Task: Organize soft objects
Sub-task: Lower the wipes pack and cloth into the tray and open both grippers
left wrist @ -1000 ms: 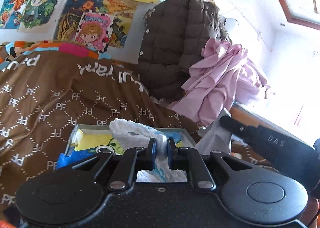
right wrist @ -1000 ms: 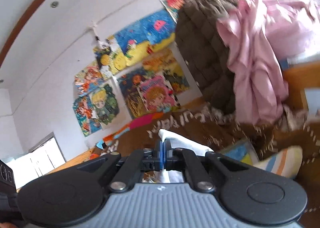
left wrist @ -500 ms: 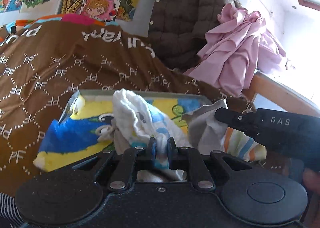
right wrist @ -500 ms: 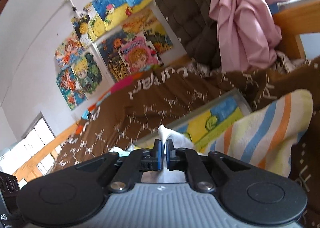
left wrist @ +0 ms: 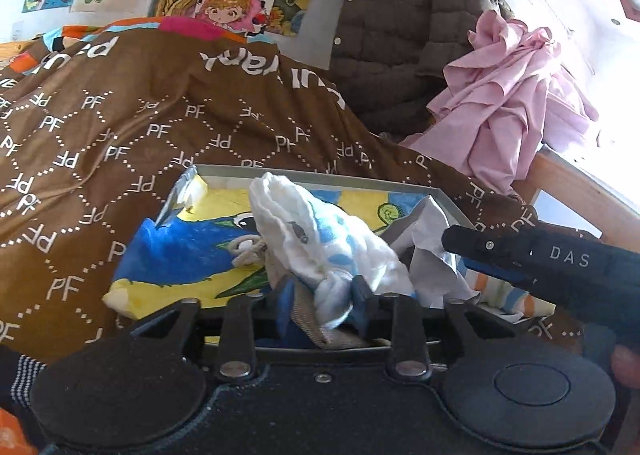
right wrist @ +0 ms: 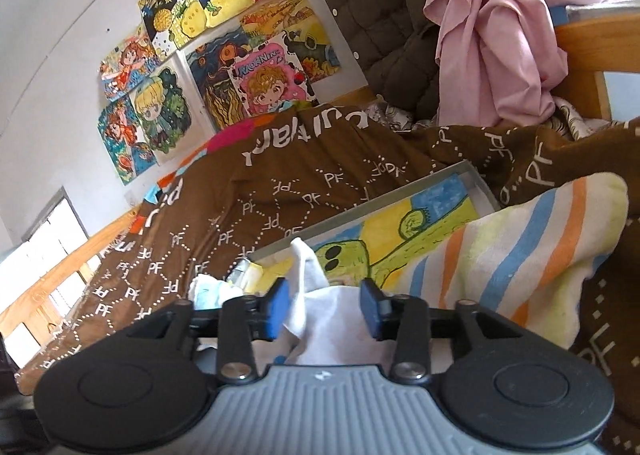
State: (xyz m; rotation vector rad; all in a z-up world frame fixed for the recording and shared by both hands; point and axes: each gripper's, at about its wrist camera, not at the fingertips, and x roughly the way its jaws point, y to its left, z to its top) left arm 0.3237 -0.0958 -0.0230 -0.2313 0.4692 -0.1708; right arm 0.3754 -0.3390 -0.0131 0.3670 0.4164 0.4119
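A shallow grey tray (left wrist: 448, 201) lined with a yellow, blue and green painting lies on the brown blanket. A crumpled white cloth with blue spots (left wrist: 320, 235) rests in the tray, its near end between the parted fingers of my left gripper (left wrist: 323, 301), which is open. A plain white cloth (right wrist: 316, 283) sits loosely between the blue pads of my right gripper (right wrist: 322, 305), also open. In the left wrist view the right gripper (left wrist: 456, 245) reaches in from the right beside that white cloth (left wrist: 428, 251). A striped towel (right wrist: 520, 247) lies over the tray's right end.
The brown blanket with "PF" print (left wrist: 140, 127) covers the bed. A brown quilted jacket (left wrist: 400, 35) and a pink garment (left wrist: 508, 103) hang at the back right over a wooden bed rail (left wrist: 576, 187). Drawings (right wrist: 264, 83) cover the wall.
Both grippers came down to the tray with their cloths, then their fingers spread apart; the two cloths now lie loose in the tray.
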